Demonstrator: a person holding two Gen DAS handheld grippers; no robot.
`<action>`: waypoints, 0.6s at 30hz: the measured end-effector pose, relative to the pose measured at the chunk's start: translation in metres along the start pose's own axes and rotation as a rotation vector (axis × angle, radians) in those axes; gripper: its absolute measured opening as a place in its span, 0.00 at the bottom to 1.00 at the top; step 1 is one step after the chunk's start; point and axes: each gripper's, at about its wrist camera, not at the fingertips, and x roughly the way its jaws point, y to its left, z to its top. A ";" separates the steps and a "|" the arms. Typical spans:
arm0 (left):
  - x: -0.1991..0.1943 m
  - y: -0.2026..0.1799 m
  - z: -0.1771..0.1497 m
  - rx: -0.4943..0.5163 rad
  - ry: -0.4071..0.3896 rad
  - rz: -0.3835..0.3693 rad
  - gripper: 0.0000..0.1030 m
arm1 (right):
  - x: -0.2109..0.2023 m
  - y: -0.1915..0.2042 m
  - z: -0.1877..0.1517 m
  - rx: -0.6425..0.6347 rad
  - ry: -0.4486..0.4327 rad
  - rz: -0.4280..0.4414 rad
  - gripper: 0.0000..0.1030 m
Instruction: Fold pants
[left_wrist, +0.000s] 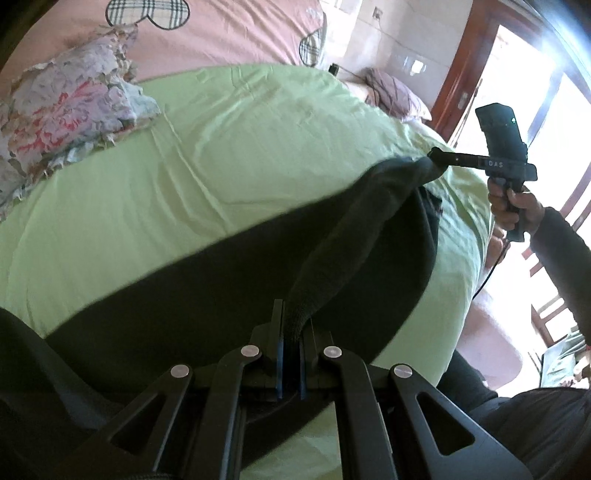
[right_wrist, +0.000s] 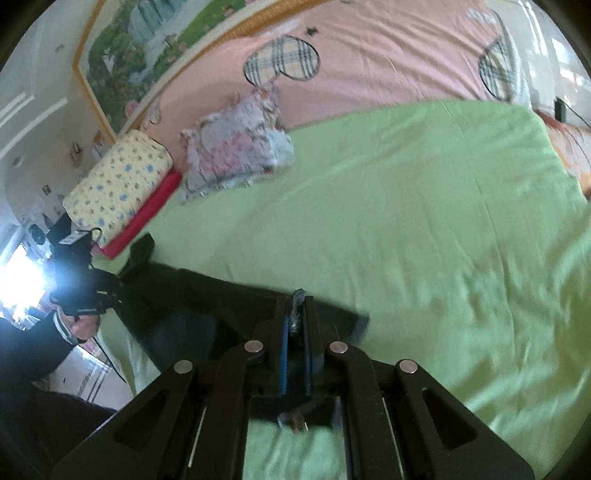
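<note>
Black pants (left_wrist: 207, 291) hang stretched between the two grippers above a green sheet (left_wrist: 229, 147) on a bed. My left gripper (left_wrist: 291, 328) is shut on one end of the pants' edge, which runs as a taut band up to the right. My right gripper (left_wrist: 437, 153) is shut on the other end, seen at the right of the left wrist view. In the right wrist view my right gripper (right_wrist: 295, 314) is shut on the pants (right_wrist: 207, 299), which stretch left to the left gripper (right_wrist: 110, 291).
A floral pillow (left_wrist: 62, 118) lies at the sheet's far left; it also shows in the right wrist view (right_wrist: 236, 144). A yellow patterned pillow (right_wrist: 118, 184) lies on a red one. A pink cover (right_wrist: 369, 55) lies behind. A purple pillow (left_wrist: 391, 92) and a window are at the right.
</note>
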 end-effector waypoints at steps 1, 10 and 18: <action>0.002 -0.001 -0.003 0.001 0.006 0.000 0.03 | 0.001 -0.002 -0.009 0.006 0.017 -0.010 0.07; 0.023 -0.015 -0.028 0.028 0.046 0.003 0.03 | 0.012 -0.015 -0.048 0.035 0.097 -0.113 0.07; 0.031 -0.011 -0.039 0.002 0.032 -0.026 0.06 | 0.005 -0.014 -0.059 0.052 0.096 -0.152 0.07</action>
